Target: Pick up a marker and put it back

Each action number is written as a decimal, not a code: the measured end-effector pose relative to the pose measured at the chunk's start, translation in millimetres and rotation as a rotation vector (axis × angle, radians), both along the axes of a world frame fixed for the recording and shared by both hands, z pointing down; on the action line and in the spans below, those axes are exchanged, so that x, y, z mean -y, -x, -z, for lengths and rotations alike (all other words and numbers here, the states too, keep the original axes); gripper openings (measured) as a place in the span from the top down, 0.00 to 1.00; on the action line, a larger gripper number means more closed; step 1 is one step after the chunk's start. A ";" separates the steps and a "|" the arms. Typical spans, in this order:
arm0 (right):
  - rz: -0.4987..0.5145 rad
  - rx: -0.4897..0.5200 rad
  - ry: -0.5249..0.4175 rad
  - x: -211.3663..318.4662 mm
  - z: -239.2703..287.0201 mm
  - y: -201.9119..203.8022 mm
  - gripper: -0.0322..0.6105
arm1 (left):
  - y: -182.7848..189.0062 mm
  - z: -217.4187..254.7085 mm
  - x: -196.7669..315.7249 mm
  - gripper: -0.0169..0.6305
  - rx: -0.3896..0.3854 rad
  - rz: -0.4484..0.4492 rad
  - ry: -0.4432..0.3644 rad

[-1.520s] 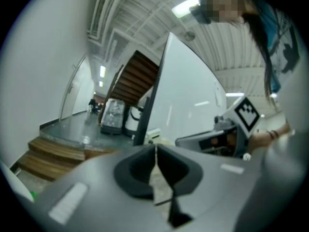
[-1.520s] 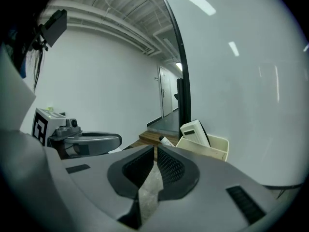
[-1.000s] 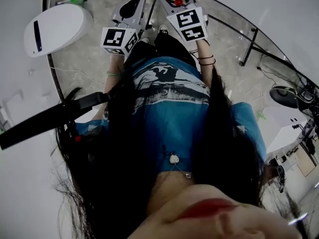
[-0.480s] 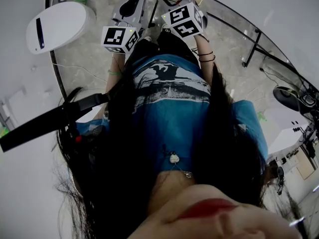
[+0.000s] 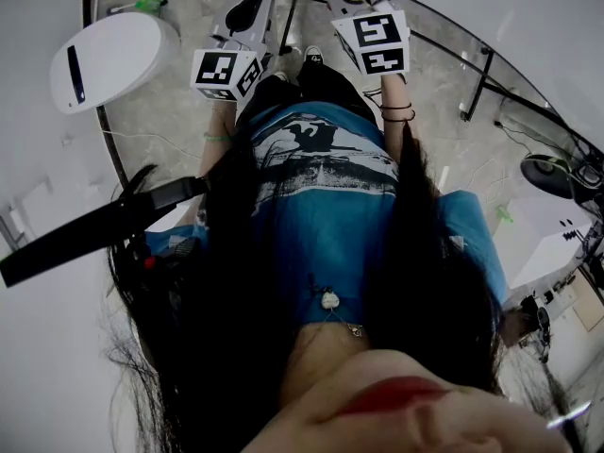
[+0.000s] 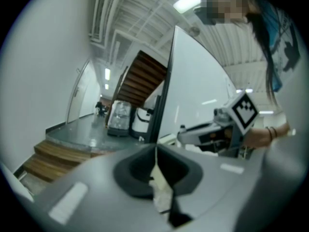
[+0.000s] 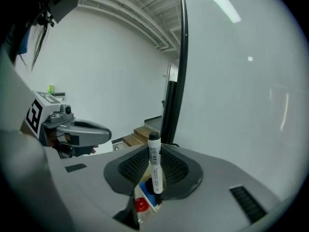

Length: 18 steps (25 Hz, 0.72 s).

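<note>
Right gripper view has the right gripper (image 7: 155, 152) closing its jaws on the marker (image 7: 154, 167), upright between the pads just above a red cap (image 7: 140, 205), so the pickup looks underway, putting it back remains, and the left gripper (image 6: 155, 152) sits clenched, empty.

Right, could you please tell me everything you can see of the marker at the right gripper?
The marker is a slim, white, plastic-looking stick with a black top end, a printed barcode label down its barrel and a dark part low down. It stands nearly vertical between the closing jaws of the right gripper, whose ribbed pads seem to meet its two sides. Its lower end dips behind the jaws, above something red and blue.
</note>
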State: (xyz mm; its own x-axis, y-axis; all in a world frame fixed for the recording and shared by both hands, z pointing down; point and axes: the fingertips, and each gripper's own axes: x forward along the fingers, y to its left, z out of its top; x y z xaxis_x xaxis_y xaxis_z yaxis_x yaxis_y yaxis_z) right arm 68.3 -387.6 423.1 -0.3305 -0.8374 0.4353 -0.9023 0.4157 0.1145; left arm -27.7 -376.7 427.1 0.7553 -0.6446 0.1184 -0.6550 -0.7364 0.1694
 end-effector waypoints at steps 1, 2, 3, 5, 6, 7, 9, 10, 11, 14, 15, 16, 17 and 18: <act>-0.014 0.000 -0.011 -2.6 5.3 -4.2 0.82 | -2.5 1.0 -1.5 0.96 -0.002 -0.009 -0.001; -0.029 0.001 -0.022 -5.6 10.6 -8.6 0.82 | -5.1 1.9 -3.0 0.96 -0.005 -0.018 -0.002; -0.045 0.006 -0.034 -8.9 16.0 -12.8 0.82 | -8.0 2.7 -4.7 0.96 -0.007 -0.029 -0.003; -0.080 0.017 -0.058 -16.6 26.4 -20.9 0.82 | -13.4 3.8 -8.6 0.96 -0.013 -0.054 -0.006; -0.097 0.020 -0.071 -20.8 30.7 -24.8 0.82 | -15.8 4.0 -10.7 0.96 -0.014 -0.068 -0.008; -0.114 0.023 -0.084 -25.1 34.3 -28.6 0.82 | -17.9 4.0 -13.0 0.96 -0.015 -0.082 -0.010; -0.146 0.032 -0.106 -32.7 39.7 -36.0 0.82 | -22.1 3.6 -17.6 0.96 -0.016 -0.107 -0.014; -0.161 0.040 -0.114 -35.6 42.0 -39.8 0.82 | -24.5 3.6 -19.7 0.96 -0.016 -0.118 -0.015; -0.175 0.051 -0.122 -37.8 44.0 -43.4 0.82 | -27.1 3.9 -21.6 0.96 -0.017 -0.128 -0.017; -0.203 0.094 -0.147 -41.0 49.8 -49.8 0.82 | -33.1 5.5 -25.2 0.96 -0.019 -0.152 -0.021; -0.206 0.111 -0.157 -41.0 51.9 -49.5 0.82 | -34.0 5.9 -25.8 0.96 -0.019 -0.158 -0.024; -0.206 0.127 -0.168 -40.4 54.0 -48.3 0.82 | -34.5 6.3 -26.2 0.96 -0.020 -0.162 -0.027; -0.203 0.144 -0.177 -39.1 55.6 -46.8 0.82 | -34.8 6.7 -26.3 0.96 -0.020 -0.164 -0.029; -0.200 0.159 -0.183 -37.3 56.2 -45.4 0.82 | -34.9 7.0 -26.2 0.96 -0.020 -0.165 -0.032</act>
State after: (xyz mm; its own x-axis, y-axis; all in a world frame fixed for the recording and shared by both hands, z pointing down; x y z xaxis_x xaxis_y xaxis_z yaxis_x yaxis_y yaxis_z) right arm 113.6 -350.3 366.8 -0.2034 -0.9523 0.2276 -0.9766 0.2139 0.0219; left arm 7.2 -350.5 420.1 0.8533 -0.5147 0.0837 -0.5213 -0.8389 0.1563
